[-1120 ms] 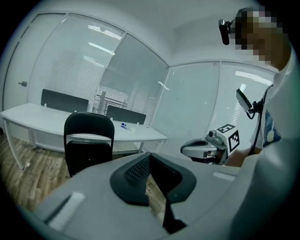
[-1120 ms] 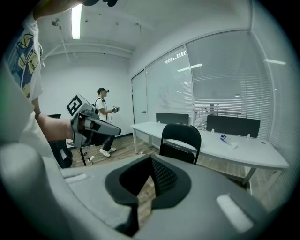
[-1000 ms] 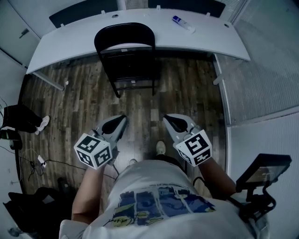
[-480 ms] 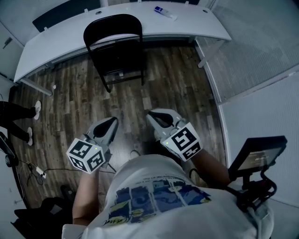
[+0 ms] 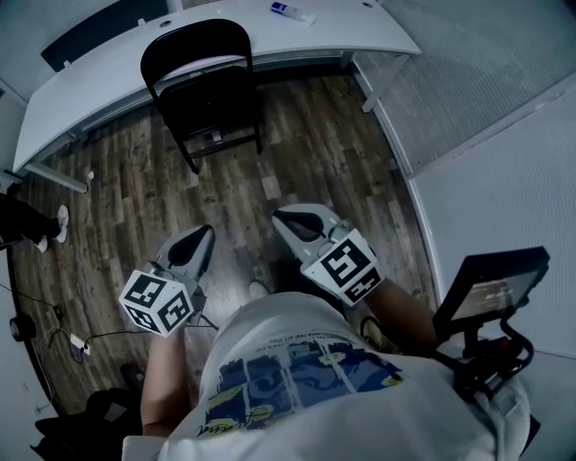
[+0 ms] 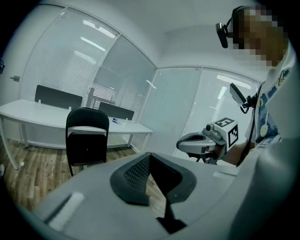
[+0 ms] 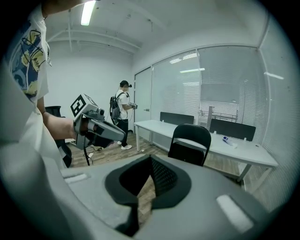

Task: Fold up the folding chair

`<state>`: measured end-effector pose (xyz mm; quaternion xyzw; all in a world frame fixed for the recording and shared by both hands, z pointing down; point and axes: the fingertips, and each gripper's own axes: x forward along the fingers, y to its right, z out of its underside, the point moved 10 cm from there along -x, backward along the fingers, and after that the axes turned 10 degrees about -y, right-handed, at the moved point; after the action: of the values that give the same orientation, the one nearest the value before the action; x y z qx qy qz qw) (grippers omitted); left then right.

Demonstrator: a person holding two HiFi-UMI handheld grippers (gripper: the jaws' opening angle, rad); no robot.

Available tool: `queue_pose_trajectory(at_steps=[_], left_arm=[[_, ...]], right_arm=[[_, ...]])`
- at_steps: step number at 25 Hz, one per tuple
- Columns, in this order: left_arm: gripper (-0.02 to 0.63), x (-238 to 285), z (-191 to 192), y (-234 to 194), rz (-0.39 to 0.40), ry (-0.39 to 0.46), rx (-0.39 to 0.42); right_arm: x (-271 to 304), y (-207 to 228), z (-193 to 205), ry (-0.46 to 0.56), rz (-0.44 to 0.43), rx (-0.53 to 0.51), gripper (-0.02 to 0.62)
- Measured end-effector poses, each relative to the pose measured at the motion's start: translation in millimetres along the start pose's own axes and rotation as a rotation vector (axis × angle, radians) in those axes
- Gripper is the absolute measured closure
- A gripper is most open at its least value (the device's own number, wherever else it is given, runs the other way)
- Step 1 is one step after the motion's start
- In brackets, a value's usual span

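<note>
The black folding chair (image 5: 202,90) stands unfolded on the wood floor, its back against the white desk (image 5: 297,40). It also shows in the left gripper view (image 6: 86,140) and the right gripper view (image 7: 189,143). My left gripper (image 5: 200,236) and right gripper (image 5: 286,219) hang side by side well short of the chair, both pointing toward it. Each is shut with nothing between its jaws, as its own view confirms for the left gripper (image 6: 149,157) and the right gripper (image 7: 150,161).
A small tube (image 5: 290,12) lies on the desk. A person (image 7: 123,115) stands at the far left of the room near a door. Cables (image 5: 54,333) trail over the floor at left. Glass walls close the right side; a monitor (image 5: 490,284) hangs by my right hip.
In the head view the chair and desk have slid to the upper left, and both grippers have shifted slightly left with my body. Both pairs of jaws stay shut.
</note>
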<state>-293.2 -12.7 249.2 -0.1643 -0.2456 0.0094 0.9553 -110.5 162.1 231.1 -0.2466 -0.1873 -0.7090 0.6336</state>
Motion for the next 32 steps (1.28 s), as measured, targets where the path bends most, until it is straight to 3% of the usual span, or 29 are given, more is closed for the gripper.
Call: queue_pose_trajectory(at_steps=[32], left_arm=[[0.601,13,25,12,0.027,-0.04,-0.022]], right_arm=[[-11,-10,20,-0.04,-0.01,-0.013,0.593]])
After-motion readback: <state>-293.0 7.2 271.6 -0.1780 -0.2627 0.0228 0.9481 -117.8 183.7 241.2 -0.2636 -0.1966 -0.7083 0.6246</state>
